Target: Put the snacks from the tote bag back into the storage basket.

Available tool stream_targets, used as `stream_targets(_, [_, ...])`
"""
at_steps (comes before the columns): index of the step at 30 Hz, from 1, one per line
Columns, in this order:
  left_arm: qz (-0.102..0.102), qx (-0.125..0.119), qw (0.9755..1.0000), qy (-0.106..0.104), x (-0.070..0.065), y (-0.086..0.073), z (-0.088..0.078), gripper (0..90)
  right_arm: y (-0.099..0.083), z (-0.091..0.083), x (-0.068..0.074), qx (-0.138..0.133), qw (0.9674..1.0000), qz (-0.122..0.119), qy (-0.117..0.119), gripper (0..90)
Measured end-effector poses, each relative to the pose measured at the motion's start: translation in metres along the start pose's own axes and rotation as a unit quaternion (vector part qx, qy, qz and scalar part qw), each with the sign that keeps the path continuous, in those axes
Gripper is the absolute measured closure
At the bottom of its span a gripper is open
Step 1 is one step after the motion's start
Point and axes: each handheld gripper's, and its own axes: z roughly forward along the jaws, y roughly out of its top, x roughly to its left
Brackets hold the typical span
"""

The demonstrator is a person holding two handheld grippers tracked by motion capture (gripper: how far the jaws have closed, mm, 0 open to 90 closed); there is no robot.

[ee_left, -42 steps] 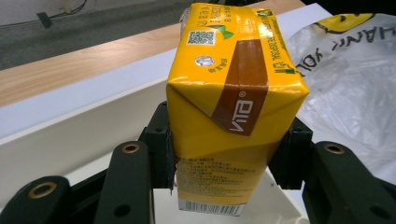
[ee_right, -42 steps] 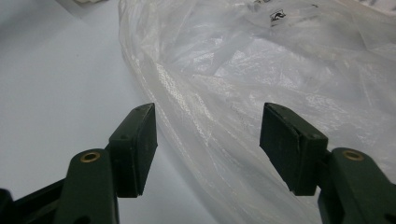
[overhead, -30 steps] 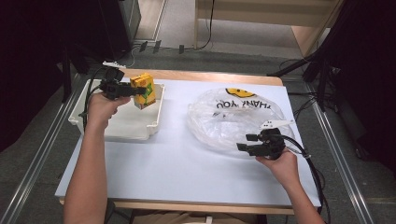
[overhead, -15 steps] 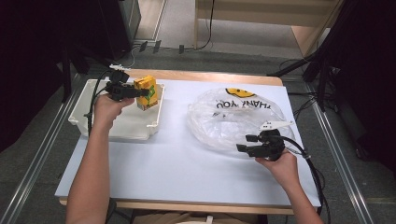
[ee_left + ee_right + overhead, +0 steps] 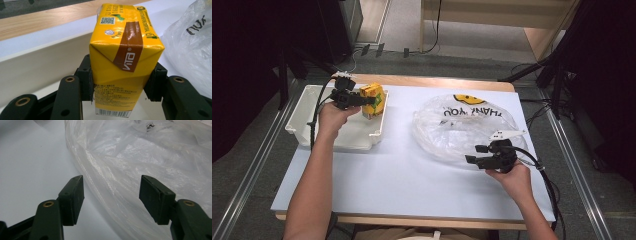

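1. Carton (image 5: 373, 99): a yellow drink box, upright, held over the right end of the white tray (image 5: 307, 131) at the bench's (image 5: 402, 175) left.
2. Left gripper (image 5: 366, 100): its fingers (image 5: 86, 76) clamp the carton's two sides.
3. Right gripper (image 5: 476, 154): fingers (image 5: 73, 198) spread wide, the near edge of the clear bag (image 5: 462, 125) between them, not pressed.
4. The bag lies well right of the tray, bare bench between.
5. The left gripper view shows the carton's brown stripe and foil straw hole; the high view shows the bag's smiley print.
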Motion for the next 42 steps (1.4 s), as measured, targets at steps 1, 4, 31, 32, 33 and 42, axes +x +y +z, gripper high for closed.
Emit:
stream_targets(1, [-0.001,0.000,1.0000,0.000,0.000,0.000,0.001,52.1,0.000,0.000,0.000,0.000,1.0000,0.000,0.000,37.8])
stream_targets(4, [0.000,0.000,1.0000,0.001,-0.001,-0.001,0.003,52.1,0.000,0.000,0.000,0.000,1.0000,0.000,0.000,37.7])
stream_targets(31, [0.042,0.017,0.9990,0.004,-0.004,-0.013,0.017,51.6,-0.001,-0.002,0.000,0.005,1.0000,-0.002,-0.002,37.7])
stream_targets(32, [0.044,0.019,0.9989,0.003,-0.004,-0.014,0.016,51.5,-0.001,-0.002,0.000,0.005,1.0000,-0.003,-0.002,37.7])
stream_targets(33, [0.043,0.017,0.9989,0.002,-0.004,-0.015,0.016,51.4,-0.001,-0.002,0.000,0.006,1.0000,-0.003,-0.003,37.7])
stream_targets(42, [0.018,0.016,0.9997,-0.005,-0.003,-0.022,0.014,49.0,-0.002,-0.002,-0.001,0.012,0.9999,-0.008,-0.005,37.3])
